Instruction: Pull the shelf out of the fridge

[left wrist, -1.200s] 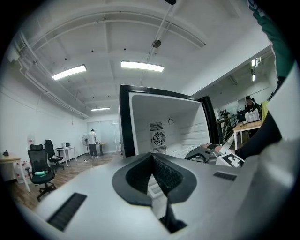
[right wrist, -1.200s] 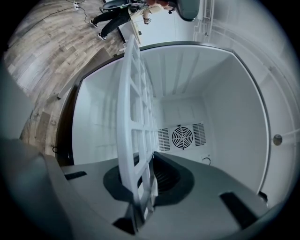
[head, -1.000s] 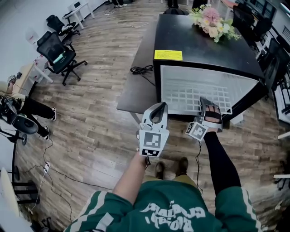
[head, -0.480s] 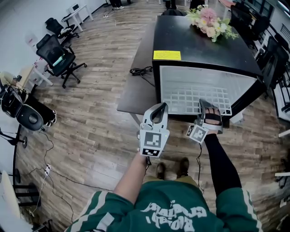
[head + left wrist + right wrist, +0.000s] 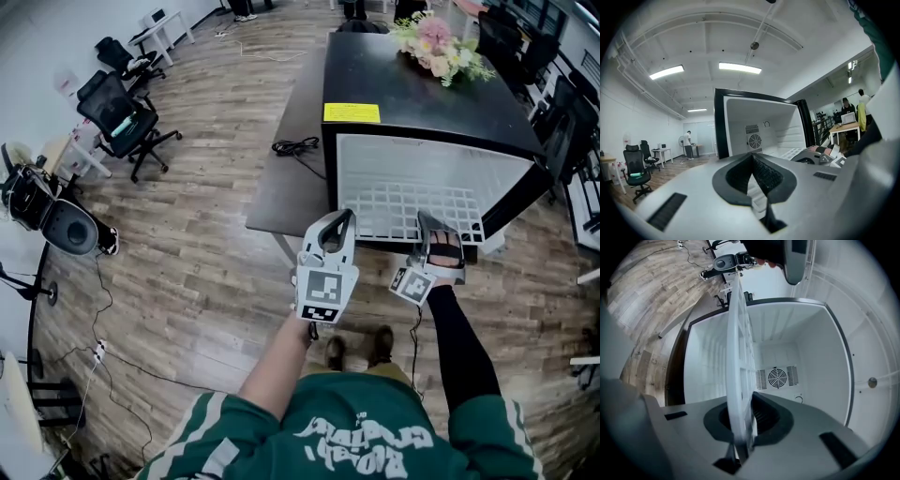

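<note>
Under the head camera lies a wide wood floor point(image 5: 187, 244), with lots of free room to the left and close to the person. A big black fridge point(image 5: 422, 84) stands ahead. Its door point(image 5: 295, 159) is swung open to the left, and its white inside is bare but for the shelf. Pink flowers point(image 5: 436, 42) sit on the fridge top, at the back. Black office chairs point(image 5: 122, 117) stand far off on the left, well apart from the fridge. A dark round machine point(image 5: 66, 225) sits at the left edge. A black cable point(image 5: 293, 145) lies by the door.

The white grid shelf point(image 5: 412, 208) sticks part way out of the fridge front, and its front edge hangs over the floor. No thing stands in front of that edge.

The right gripper point(image 5: 439, 230) has the shelf's front edge between its jaws. The jaws are closing and pinch the thin white rim. The left gripper point(image 5: 339, 225) floats just left of the shelf, not touching it. Its jaws are pressed together at the tips and hold nothing.

Next to a second ago, the shelf looks a tiny bit further out. Both grippers sit a little lower, nearer the person. The dark round machine has moved up and further into view.
</note>
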Tool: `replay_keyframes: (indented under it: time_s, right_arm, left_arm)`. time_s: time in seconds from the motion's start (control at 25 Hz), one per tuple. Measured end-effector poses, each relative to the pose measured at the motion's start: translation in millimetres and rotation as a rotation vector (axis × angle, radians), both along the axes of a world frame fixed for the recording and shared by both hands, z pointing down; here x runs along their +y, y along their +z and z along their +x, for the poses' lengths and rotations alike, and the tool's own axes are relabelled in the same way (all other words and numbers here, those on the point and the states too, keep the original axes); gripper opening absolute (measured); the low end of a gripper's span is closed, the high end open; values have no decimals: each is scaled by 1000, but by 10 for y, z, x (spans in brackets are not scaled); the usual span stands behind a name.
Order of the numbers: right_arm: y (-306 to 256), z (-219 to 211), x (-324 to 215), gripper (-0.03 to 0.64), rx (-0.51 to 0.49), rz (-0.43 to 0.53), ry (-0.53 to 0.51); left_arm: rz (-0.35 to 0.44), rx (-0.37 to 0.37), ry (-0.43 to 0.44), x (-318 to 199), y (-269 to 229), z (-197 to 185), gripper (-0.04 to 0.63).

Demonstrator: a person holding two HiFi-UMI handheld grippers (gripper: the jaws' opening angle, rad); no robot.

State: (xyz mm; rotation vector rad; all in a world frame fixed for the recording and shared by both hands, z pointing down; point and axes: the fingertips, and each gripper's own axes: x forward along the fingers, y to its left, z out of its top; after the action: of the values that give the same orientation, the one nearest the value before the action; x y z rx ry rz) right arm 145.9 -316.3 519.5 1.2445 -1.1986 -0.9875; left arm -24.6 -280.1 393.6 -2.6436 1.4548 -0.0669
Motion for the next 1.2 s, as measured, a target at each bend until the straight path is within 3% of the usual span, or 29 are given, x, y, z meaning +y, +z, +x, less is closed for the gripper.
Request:
replay_keyframes:
  time_s: [0.6,0.84,1.2]
  right_arm:
    - [-146,-68,672,35,-13,49,-41]
    - [-128,-67,937,32,-108,56,-14]
    - [-221,165,1049,32,-364,71,94]
  left_arm:
    - [29,1,26,102,-117,20,15]
    - [39,6,28,121,-133,-34,15]
    - [54,4,38,178,-187,53,15]
